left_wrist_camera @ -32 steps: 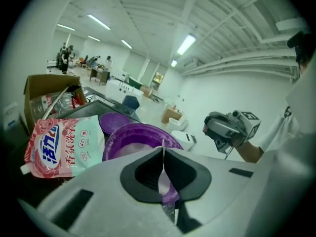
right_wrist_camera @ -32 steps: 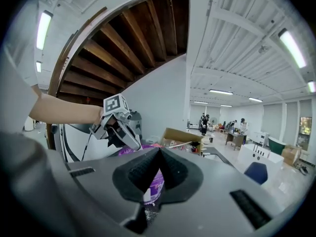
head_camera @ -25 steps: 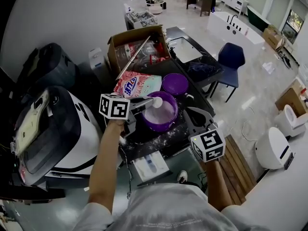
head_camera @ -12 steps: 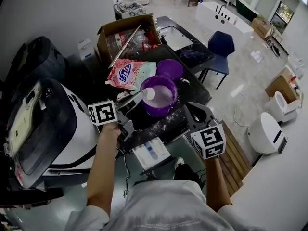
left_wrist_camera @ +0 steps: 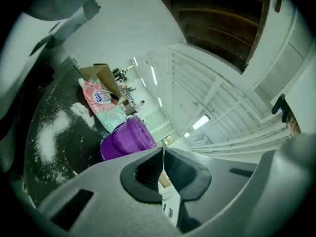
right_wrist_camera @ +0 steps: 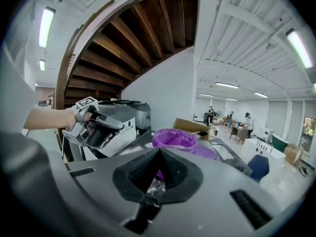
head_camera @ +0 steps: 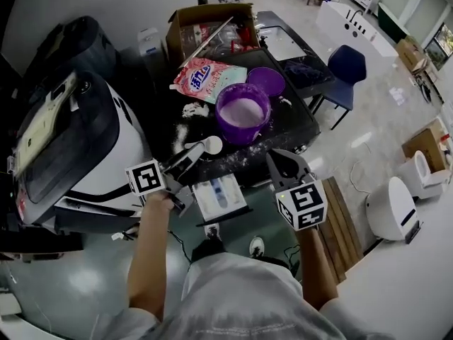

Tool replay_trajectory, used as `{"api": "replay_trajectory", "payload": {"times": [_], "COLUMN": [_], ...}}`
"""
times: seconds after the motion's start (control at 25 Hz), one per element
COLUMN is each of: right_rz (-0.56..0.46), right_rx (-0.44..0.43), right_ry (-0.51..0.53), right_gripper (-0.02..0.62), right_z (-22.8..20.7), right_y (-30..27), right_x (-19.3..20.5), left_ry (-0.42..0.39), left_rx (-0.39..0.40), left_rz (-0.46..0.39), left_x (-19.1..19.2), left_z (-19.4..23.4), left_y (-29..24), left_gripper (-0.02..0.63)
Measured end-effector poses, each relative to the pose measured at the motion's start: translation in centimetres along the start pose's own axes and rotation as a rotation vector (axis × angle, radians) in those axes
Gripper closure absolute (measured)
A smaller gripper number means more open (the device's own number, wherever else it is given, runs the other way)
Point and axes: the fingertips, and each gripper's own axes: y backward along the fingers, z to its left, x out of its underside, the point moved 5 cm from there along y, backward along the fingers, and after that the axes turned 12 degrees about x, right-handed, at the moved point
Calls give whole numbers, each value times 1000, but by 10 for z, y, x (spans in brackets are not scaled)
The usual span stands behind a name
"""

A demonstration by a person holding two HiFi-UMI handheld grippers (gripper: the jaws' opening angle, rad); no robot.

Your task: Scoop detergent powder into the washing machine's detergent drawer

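Nearest the person, the open white detergent drawer (head_camera: 219,198) with blue-marked compartments is jutting out below the near edge of the dark tabletop (head_camera: 297,122); only the head view is showing it. One drawer, two grippers.

The left gripper (head_camera: 185,163) is hanging just left of the drawer, clenched on the handle of the single white plastic scoop (head_camera: 210,144). The scoop's bowl, heaped with pale powder, is sitting over the near part of the tabletop, between the drawer and the bucket. The left gripper view is giving only a thin white strip of handle pinched edge-on between the pads (left_wrist_camera: 148,174), not the bowl. The right gripper (head_camera: 278,160) is waiting to the right of the drawer, its jaws pressed together with nothing in them. The right gripper view is catching the other gripper from the side, with the bare hand (right_wrist_camera: 79,116) gripping it.

To the left, one white washing machine (head_camera: 78,154) with a dark door is standing. Further on the tabletop, two patches of spilled white powder (head_camera: 190,110) are lying left of one round purple bucket (head_camera: 243,112) holding powder. Behind it are lying one flat purple lid (head_camera: 266,81) and one pink-and-teal detergent bag (head_camera: 205,80). Beyond those, one open cardboard box (head_camera: 212,28) is standing, and one dark blue chair (head_camera: 352,66) is sitting to the far right.
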Motion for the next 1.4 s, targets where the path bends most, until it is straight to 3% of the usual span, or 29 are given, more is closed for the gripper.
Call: {"api": "replay_trajectory", "payload": {"times": [0.16,0.32,0.36,0.48,0.76,0.88,1.24,1.4], "right_rz": [5,31,37,51,67,69,86,105], "right_rx": [-75,-157,-177,-216,-285,-307,-291,-285], "right_ry": [3,2,4,7,1,7,10,6], "right_gripper": [589,589,589,589,589,589,589,589], "right_z": [9,25,29,38,55,61,54,50], "right_y": [11,20,22,25,25,25,29,33], "right_x": [21,48,54,71,92,94,109,118], "left_ry": [1,-57,-83,-165,-222,-254,-441,-578], "left_rx": [-89,-337,-365,-401,-559,-593,-697,-714], "left_rz": [-60,-41,-35,-17,44,81,285,399], "left_x": [40,73,80,98,139,149,175,181], "left_z": [0,12,13,16,31,34,54,56], "left_y": [32,81,88,102,121,122,120,112], "left_gripper": [592,592,592,592,592,592,592,592]}}
